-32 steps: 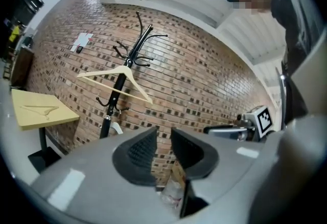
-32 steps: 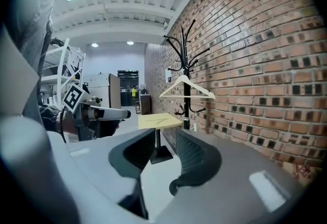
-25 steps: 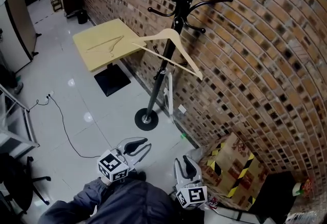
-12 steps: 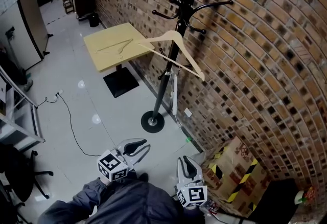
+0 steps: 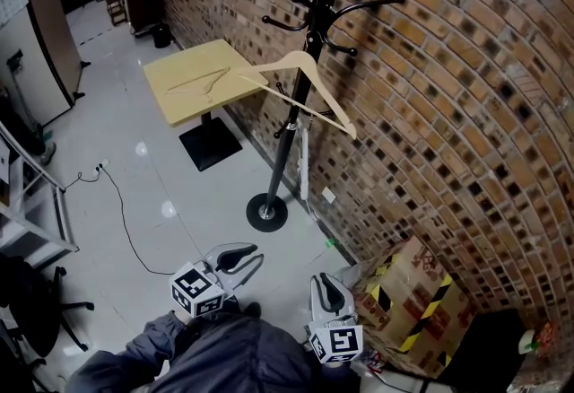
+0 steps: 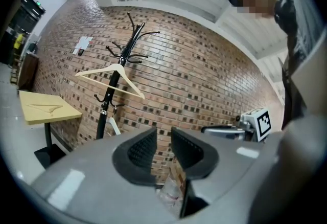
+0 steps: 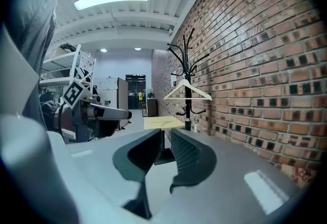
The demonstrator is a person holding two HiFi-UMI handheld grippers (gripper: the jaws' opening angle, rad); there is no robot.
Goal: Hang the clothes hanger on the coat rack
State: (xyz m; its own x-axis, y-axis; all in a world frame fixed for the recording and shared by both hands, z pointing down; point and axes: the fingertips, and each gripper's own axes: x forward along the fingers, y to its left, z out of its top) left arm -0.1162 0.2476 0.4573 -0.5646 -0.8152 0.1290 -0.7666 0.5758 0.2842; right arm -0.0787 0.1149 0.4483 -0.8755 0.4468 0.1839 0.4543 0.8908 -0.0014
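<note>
A pale wooden hanger hangs on the black coat rack against the brick wall; it also shows in the left gripper view and the right gripper view. A second hanger lies flat on the yellow table. Both grippers are held low by the person's body, far from the rack. My left gripper is shut and holds nothing. My right gripper has just been closing; its jaws are now shut with nothing between them.
A cardboard box with black-and-yellow tape sits by the wall, just right of the right gripper. A black cable trails over the tiled floor. Metal shelving stands at the left. The rack's round base rests on the floor.
The right gripper's jaws have drawn together. Both grippers stay in place by the body. The hanger on the rack has not moved.
</note>
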